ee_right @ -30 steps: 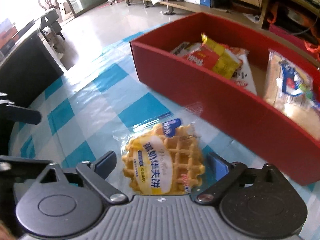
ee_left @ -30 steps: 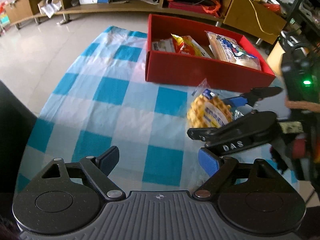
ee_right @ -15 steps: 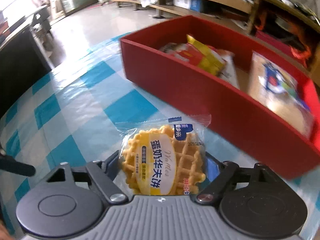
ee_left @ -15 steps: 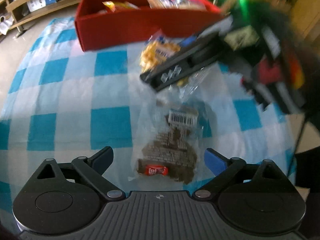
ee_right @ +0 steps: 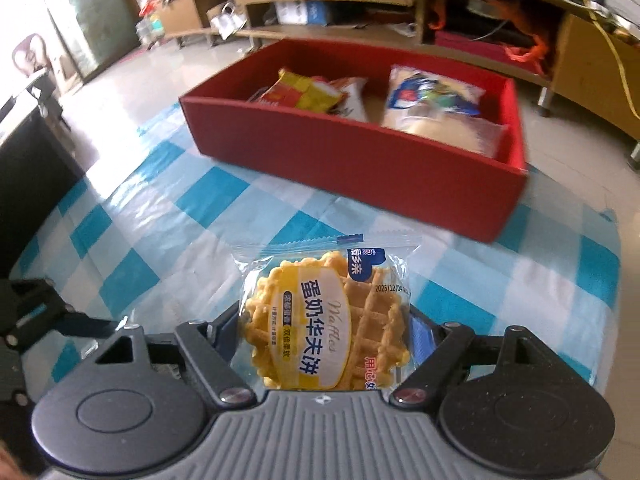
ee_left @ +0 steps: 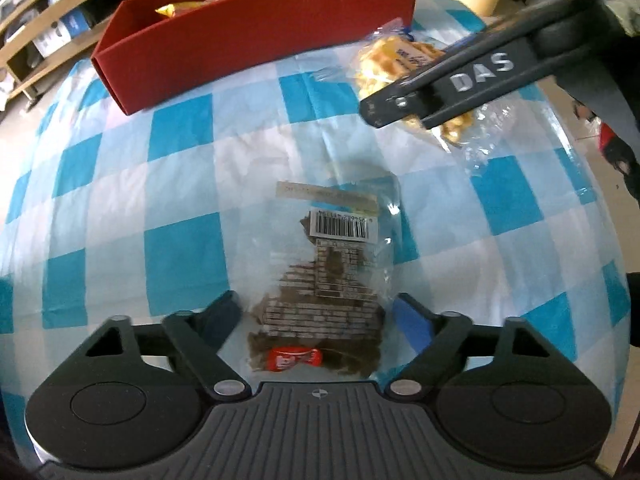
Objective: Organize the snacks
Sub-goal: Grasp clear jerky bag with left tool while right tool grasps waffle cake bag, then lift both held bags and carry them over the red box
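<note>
Blue pads of the right gripper (ee_right: pixel 324 332) had just closed on the waffle packet (ee_right: pixel 326 320) and pinched it, lifted off the checked cloth (ee_right: pixel 208 200) it lay on a second earlier. The left gripper (ee_left: pixel 316 316) had moved over the brown snack packet (ee_left: pixel 328 280); its jaws had been narrowing but stood beside the wrapper without pressing. Both likely go next into the red box (ee_right: pixel 360 164) beyond.

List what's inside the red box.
The red box holds a yellow-and-red snack packet, a white packet beside it, and a clear bag with a blue label. Anything beneath them is covered.
</note>
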Demonstrator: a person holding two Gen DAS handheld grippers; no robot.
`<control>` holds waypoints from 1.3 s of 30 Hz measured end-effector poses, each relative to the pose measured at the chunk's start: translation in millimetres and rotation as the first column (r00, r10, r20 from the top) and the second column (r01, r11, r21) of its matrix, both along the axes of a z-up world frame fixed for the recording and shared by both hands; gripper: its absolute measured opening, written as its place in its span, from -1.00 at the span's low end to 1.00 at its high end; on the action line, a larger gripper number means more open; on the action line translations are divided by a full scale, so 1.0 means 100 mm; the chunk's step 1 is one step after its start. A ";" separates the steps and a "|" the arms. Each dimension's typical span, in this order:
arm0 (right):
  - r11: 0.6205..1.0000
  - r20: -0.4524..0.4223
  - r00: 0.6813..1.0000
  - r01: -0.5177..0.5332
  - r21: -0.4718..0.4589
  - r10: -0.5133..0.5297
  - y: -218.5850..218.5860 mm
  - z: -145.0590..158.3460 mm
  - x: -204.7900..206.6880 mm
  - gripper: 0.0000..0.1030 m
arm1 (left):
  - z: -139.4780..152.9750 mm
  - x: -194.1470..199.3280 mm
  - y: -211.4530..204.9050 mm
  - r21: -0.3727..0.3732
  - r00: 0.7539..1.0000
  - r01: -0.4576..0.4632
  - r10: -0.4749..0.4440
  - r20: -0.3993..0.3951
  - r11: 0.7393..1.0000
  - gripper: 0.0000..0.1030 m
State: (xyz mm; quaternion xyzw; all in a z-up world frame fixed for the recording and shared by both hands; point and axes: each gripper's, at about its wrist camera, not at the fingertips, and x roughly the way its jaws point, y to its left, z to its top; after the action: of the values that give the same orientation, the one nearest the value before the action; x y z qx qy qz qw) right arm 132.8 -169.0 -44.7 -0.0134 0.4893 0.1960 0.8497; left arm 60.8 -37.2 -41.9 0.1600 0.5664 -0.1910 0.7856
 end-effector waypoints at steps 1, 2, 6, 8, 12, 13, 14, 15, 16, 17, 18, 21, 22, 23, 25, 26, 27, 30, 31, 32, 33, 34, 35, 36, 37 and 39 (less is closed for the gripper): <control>1.000 0.005 1.000 0.012 0.008 -0.012 -0.03 0.03 -0.04 0.52 | 0.02 0.01 0.01 -0.015 1.000 -0.010 0.010 -0.008 1.000 0.54; 1.000 0.009 1.000 0.023 0.015 -0.023 -0.06 0.05 -0.07 0.52 | 0.03 0.04 0.03 -0.028 1.000 -0.023 0.023 -0.015 0.999 0.49; 0.998 0.028 0.998 0.055 0.043 -0.056 -0.13 0.15 -0.16 0.52 | 0.08 0.10 0.11 -0.071 0.997 -0.066 0.063 -0.032 0.995 0.38; 0.996 0.032 0.997 0.063 0.056 -0.065 -0.14 0.18 -0.18 0.52 | 0.10 0.09 0.09 -0.063 0.998 -0.056 0.055 -0.016 0.996 0.37; 0.995 0.029 0.997 0.069 0.068 -0.071 -0.17 0.20 -0.21 0.52 | 0.01 0.00 0.00 -0.008 0.999 -0.050 0.050 0.010 0.999 0.80; 0.995 0.028 0.997 0.069 0.069 -0.071 -0.17 0.20 -0.21 0.52 | -0.04 -0.06 -0.02 0.011 0.999 -0.038 0.038 0.017 0.999 0.82; 0.995 0.026 0.997 0.069 0.070 -0.071 -0.17 0.20 -0.20 0.52 | -0.10 -0.10 -0.06 0.038 1.000 -0.024 0.023 0.022 0.999 0.89; 0.995 0.025 0.997 0.070 0.070 -0.071 -0.18 0.20 -0.20 0.52 | -0.15 -0.14 -0.10 0.056 1.000 -0.009 0.007 0.027 0.998 0.93; 0.995 0.026 0.997 0.071 0.071 -0.073 -0.18 0.20 -0.20 0.52 | -0.17 -0.17 -0.11 0.068 0.999 -0.008 0.004 0.051 0.998 0.97; 0.995 0.027 0.997 0.072 0.075 -0.074 -0.19 0.21 -0.20 0.52 | -0.17 -0.19 -0.13 0.078 0.998 -0.003 -0.002 0.065 0.997 0.92; 0.994 0.030 0.997 0.071 0.080 -0.074 -0.21 0.22 -0.21 0.52 | -0.17 -0.20 -0.13 0.071 0.998 0.003 -0.007 0.064 0.997 0.86; 0.994 0.039 0.996 0.073 0.087 -0.076 -0.24 0.25 -0.22 0.52 | -0.18 -0.21 -0.06 0.042 0.999 -0.012 0.010 0.048 0.999 0.75; 0.993 0.040 0.996 0.074 0.090 -0.077 -0.25 0.26 -0.23 0.52 | -0.18 -0.21 -0.05 0.036 0.999 -0.017 0.015 0.047 0.999 0.71; 0.993 0.043 0.996 0.075 0.092 -0.079 -0.25 0.26 -0.23 0.52 | -0.19 -0.22 -0.04 0.039 0.998 -0.022 0.020 0.051 0.999 0.69; 0.992 0.049 0.995 0.076 0.098 -0.082 -0.27 0.28 -0.22 0.52 | -0.19 -0.23 -0.01 0.048 0.998 -0.028 0.025 0.064 0.998 0.67; 0.992 0.052 0.995 0.078 0.100 -0.083 -0.27 0.29 -0.22 0.52 | -0.19 -0.22 0.02 0.034 0.997 -0.039 0.037 0.063 0.999 0.67; 0.992 0.057 0.995 0.080 0.102 -0.086 -0.26 0.30 -0.21 0.52 | -0.19 -0.21 0.06 0.012 0.997 -0.053 0.052 0.060 0.999 0.67; 0.991 0.061 0.994 0.081 0.106 -0.087 -0.25 0.31 -0.19 0.53 | -0.16 -0.17 0.19 -0.045 0.994 -0.101 0.103 0.046 0.994 0.67; 0.991 0.061 0.994 0.081 0.104 -0.088 -0.25 0.30 -0.18 0.52 | -0.14 -0.17 0.20 -0.051 0.992 -0.111 0.114 0.052 0.993 0.67; 0.992 0.060 0.994 0.080 0.102 -0.086 -0.25 0.30 -0.17 0.52 | -0.11 -0.14 0.21 -0.053 0.991 -0.120 0.123 0.060 0.991 0.68; 0.992 0.058 0.995 0.079 0.100 -0.085 -0.24 0.29 -0.16 0.53 | -0.09 -0.12 0.22 -0.056 0.989 -0.129 0.132 0.068 0.990 0.68; 0.992 0.057 0.995 0.078 0.098 -0.084 -0.23 0.28 -0.15 0.53 | -0.07 -0.10 0.23 -0.060 0.987 -0.137 0.141 0.074 0.989 0.68; 0.992 0.055 0.995 0.077 0.098 -0.083 -0.23 0.28 -0.14 0.53 | -0.05 -0.08 0.24 -0.066 0.986 -0.143 0.148 0.077 0.987 0.68; 0.992 0.053 0.995 0.076 0.097 -0.081 -0.22 0.27 -0.13 0.53 | -0.04 -0.06 0.25 -0.074 0.985 -0.148 0.154 0.080 0.986 0.68; 0.993 0.053 0.995 0.075 0.095 -0.081 -0.22 0.26 -0.13 0.53 | -0.03 -0.05 0.26 -0.078 0.984 -0.153 0.160 0.085 0.985 0.68; 0.993 0.053 0.996 0.073 0.094 -0.078 -0.21 0.26 -0.12 0.53 | 0.00 -0.04 0.26 -0.076 0.981 -0.158 0.165 0.099 0.985 0.68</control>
State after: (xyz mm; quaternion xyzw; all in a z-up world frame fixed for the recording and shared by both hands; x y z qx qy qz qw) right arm 120.6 -189.9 -18.7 0.0386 0.4558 0.1854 0.8697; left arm 57.0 -11.1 -41.7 0.0967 0.5287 -0.1371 0.8321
